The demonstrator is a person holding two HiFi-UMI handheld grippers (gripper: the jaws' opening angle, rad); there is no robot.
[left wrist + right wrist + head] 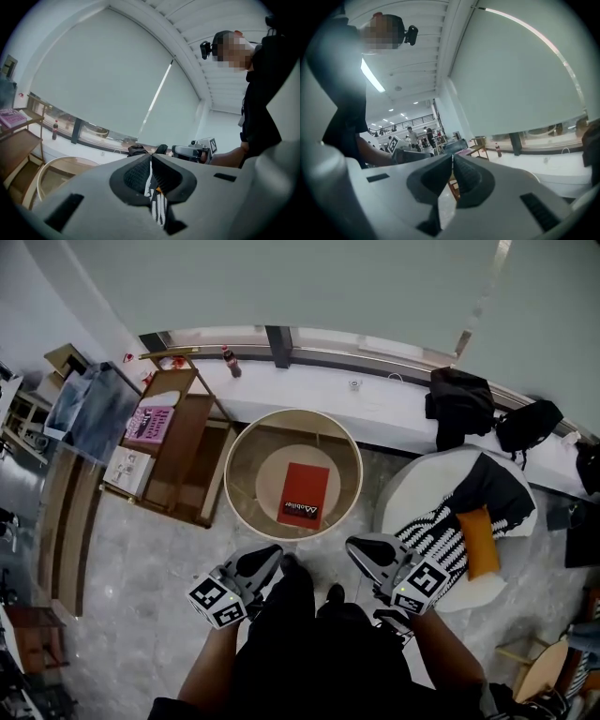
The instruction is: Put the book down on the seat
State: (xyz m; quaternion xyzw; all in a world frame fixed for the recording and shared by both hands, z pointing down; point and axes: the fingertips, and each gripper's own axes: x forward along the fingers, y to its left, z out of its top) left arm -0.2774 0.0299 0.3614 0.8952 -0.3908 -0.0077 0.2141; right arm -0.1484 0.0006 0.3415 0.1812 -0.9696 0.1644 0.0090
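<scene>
Red book (303, 495) lies flat in the round seat (246, 442), so the put-down looks done. The left gripper (274, 552) and right gripper (353, 544) have jaws pressed together on nothing, held near the person's body, probably because nothing's left to carry.

The book (303, 495) is red, a thin rectangle with a small white print near its end at 6 o'clock. It lies flat, cover up, on the seat (270, 476), and nothing holds it. Its long sides run from 12 to 6 o'clock, leaning slightly toward 1 o'clock. The seat is a round pale disc inside a high cream wall (236, 448). The book covers its middle and its 5 o'clock part.
</scene>
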